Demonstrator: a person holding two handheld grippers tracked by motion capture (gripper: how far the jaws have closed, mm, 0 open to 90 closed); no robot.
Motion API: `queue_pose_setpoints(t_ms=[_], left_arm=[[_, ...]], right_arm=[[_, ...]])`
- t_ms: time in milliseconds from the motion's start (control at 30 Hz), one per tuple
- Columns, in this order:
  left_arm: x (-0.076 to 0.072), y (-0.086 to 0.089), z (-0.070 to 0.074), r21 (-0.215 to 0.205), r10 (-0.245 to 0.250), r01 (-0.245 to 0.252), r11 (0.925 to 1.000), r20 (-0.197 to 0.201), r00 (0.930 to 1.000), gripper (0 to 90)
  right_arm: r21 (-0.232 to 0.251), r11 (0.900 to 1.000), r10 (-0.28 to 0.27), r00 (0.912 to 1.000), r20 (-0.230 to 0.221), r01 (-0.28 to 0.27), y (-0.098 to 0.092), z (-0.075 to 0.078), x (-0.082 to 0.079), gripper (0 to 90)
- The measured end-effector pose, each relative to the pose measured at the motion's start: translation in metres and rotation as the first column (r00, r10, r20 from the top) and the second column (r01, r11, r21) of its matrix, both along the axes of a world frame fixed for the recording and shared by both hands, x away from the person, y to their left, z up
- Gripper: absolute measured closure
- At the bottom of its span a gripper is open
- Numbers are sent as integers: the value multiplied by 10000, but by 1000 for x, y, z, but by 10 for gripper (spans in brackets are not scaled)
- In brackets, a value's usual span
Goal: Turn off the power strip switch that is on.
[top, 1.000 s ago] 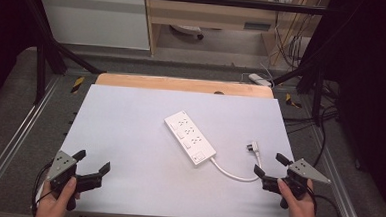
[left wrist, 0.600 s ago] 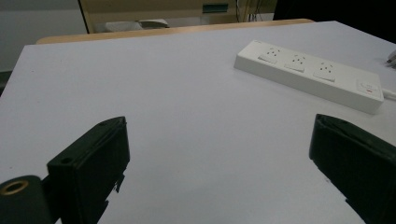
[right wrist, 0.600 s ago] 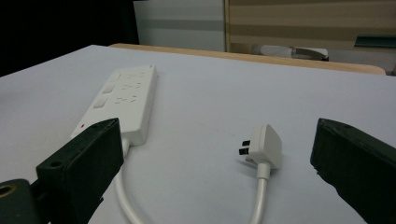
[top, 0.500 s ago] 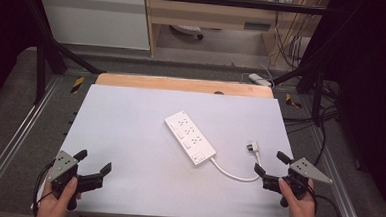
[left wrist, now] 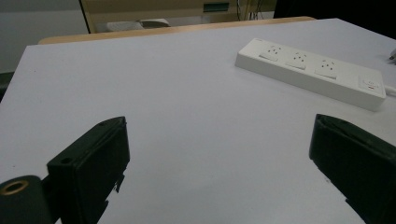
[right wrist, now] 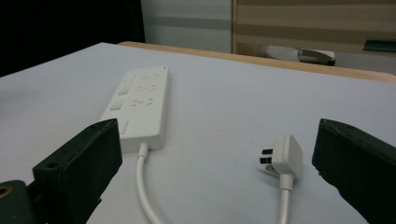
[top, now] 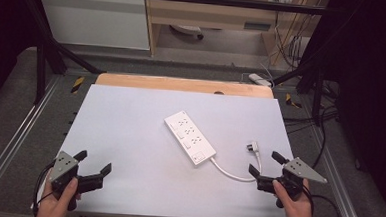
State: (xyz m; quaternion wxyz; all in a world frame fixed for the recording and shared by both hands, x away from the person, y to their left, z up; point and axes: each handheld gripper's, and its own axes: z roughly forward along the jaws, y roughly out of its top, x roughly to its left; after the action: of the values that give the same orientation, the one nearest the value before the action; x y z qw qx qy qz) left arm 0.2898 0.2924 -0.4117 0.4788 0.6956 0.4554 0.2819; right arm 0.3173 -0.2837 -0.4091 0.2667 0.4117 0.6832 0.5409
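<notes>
Here the right claw (top: 267, 167), jaws wide apart, faces the plug (right wrist: 286, 156) just ahead. Ease forward and pinch its body squarely. The left claw (top: 94, 162) gapes too, power strip (top: 189, 138) well beyond.

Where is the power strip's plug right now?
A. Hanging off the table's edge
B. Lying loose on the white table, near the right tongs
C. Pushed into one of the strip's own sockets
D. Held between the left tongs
B: the plug lies flat on the table, apart from the power strip, in front of the open right tongs.
</notes>
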Motion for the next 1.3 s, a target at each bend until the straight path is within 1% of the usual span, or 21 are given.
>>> queue_pose_setpoints(t_ms=[100, 167, 233, 333, 433, 500, 600, 767, 867, 967, 1167, 1300], left_arm=[[1, -1, -1, -3, 8, -8, 10000, -34, 10000, 48], [1, -1, -2, 42, -1, 2, 10000, -61, 10000, 48], [1, 0, -2, -8, 64, -64, 10000, -48, 10000, 50], [1, 0, -2, -67, 29, -29, 10000, -33, 10000, 49], [2, 0, -2, -183, 1, -1, 9998, -47, 10000, 50], [2, 0, -2, -164, -15, 14, 9999, -32, 10000, 50], [2, 1, -2, -144, -1, 0, 9999, -40, 10000, 50], [2, 1, -3, -143, 8, -9, 9999, -97, 10000, 51], [2, 0, -2, -131, -21, 21, 9999, -42, 10000, 50], [2, 0, -3, -165, -49, 47, 9999, -91, 9999, 51], [3, -1, -3, -91, -145, 144, 9999, -125, 9998, 51], [2, -1, -3, -86, -126, 125, 9999, -163, 9998, 52]], right_arm=[[139, 9999, 52, 9999, -94, -50, 1, 2, 2, 21], [93, 10000, -28, 9998, -201, 30, 1, 3, 4, 21], [155, 9998, -123, 9996, -249, 127, 1, 5, 6, 21], [132, 9999, -78, 9995, -301, 82, 1, 6, 7, 21], [115, 9999, 20, 9989, -459, -14, 4, 5, 8, 23], [51, 9999, 124, 9992, -391, -122, 6, 5, 8, 23], [106, 9998, 191, 9990, -398, -186, 9, 5, 10, 25], [72, 9996, 270, 9993, -269, -268, 12, 10, 12, 25], [29, 9998, 204, 9995, -235, -203, 11, 12, 14, 28], [139, 9999, 105, 9995, -289, -101, 10, 11, 14, 28], [77, 9998, 165, 9993, -324, -162, 10, 8, 14, 29], [90, 9999, 55, 9993, -377, -52, 9, 9, 16, 32]])
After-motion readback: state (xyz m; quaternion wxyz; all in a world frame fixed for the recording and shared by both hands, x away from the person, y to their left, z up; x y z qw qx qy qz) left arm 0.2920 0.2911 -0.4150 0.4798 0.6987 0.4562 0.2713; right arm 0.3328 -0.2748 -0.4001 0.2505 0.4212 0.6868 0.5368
